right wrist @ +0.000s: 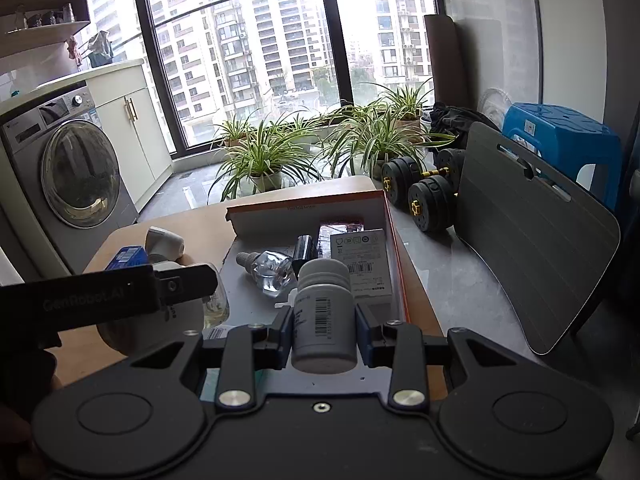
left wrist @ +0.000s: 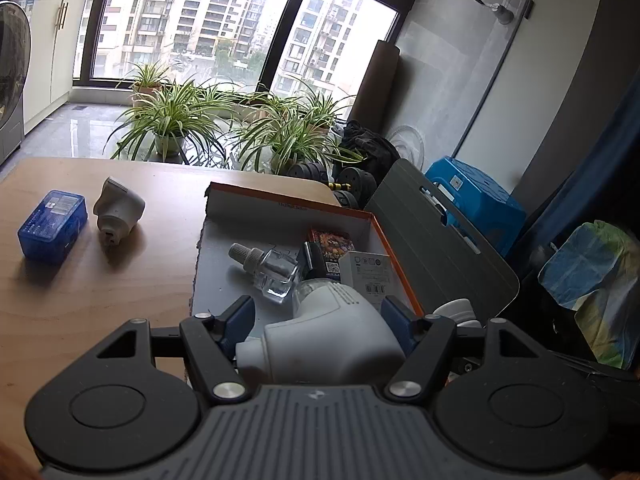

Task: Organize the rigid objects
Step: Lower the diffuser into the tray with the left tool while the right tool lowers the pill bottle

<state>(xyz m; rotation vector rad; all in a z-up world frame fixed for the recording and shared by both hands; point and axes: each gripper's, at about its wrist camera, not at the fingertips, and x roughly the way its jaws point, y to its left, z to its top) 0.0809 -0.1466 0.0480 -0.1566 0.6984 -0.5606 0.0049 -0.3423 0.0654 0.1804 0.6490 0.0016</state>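
In the left wrist view, the left hand-held gripper [left wrist: 318,314] is pinching a white plug-in device with a rounded body [left wrist: 332,340], its blue pads pressing on both sides, and is holding it over the near edge of the orange-rimmed box lid [left wrist: 396,256]. Inside that lid are lying a clear glass refill bottle [left wrist: 272,270], a dark card pack [left wrist: 330,246] and a small white carton [left wrist: 370,272]. Left of the lid, on the wooden surface [left wrist: 100,280], a second white plug-in device [left wrist: 118,208] and a blue plastic case [left wrist: 52,228] are sitting side by side. In the right wrist view, the right hand-held gripper [right wrist: 324,326] is clamping a white pill bottle [right wrist: 324,320] with a barcode label, holding it above the near part of the box lid [right wrist: 394,248], just in front of the white carton [right wrist: 360,252] and right of the glass refill bottle [right wrist: 270,270].
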